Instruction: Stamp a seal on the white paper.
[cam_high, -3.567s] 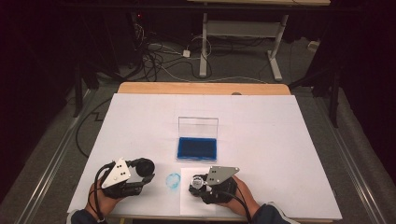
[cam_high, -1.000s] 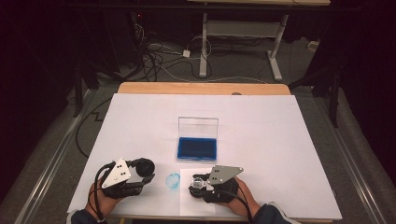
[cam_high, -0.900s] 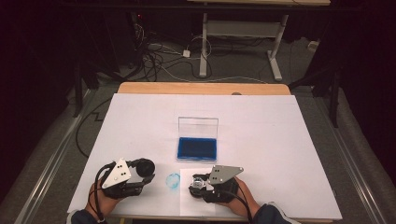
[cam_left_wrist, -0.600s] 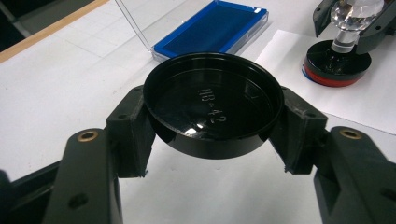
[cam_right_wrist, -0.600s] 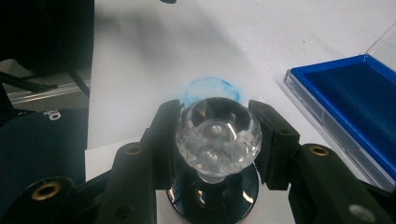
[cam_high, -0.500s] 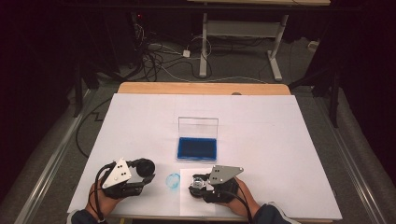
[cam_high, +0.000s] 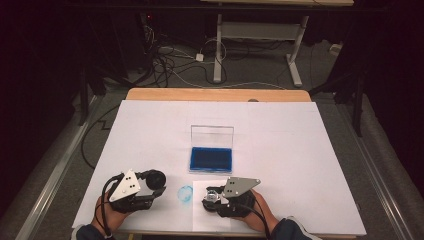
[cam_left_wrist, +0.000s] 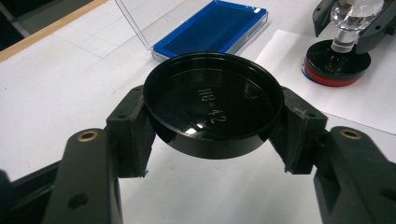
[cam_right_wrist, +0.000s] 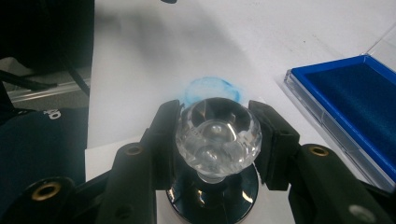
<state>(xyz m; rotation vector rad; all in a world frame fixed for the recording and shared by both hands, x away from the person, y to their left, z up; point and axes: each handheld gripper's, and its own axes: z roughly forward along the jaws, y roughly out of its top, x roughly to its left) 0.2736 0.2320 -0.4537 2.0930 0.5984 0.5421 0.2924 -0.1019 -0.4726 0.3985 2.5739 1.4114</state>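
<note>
A person is sitting at the near side of a table covered with a big white sheet, holding a gripper in each hand. The left gripper is squeezing a round black lid between its two jaws, and the lid is showing its hollow inside with small raised letters. In the high view this gripper is sitting at the near left of the table, with the person's left hand wrapped around it. The right gripper is gripping the clear crystal knob of a round stamp, and the stamp's dark round base is sitting under the knob. In the left gripper view the stamp is standing on a small white paper at the far right, with a red band around the bottom of its black base. In the high view the right gripper is at the near middle of the table, on that paper, with the right hand behind it. A round blue stamp mark is lying on the sheet between the two grippers. A blue ink pad in a clear case is lying just beyond them, near the middle of the table, and its clear lid is standing up open on the far side.
</note>
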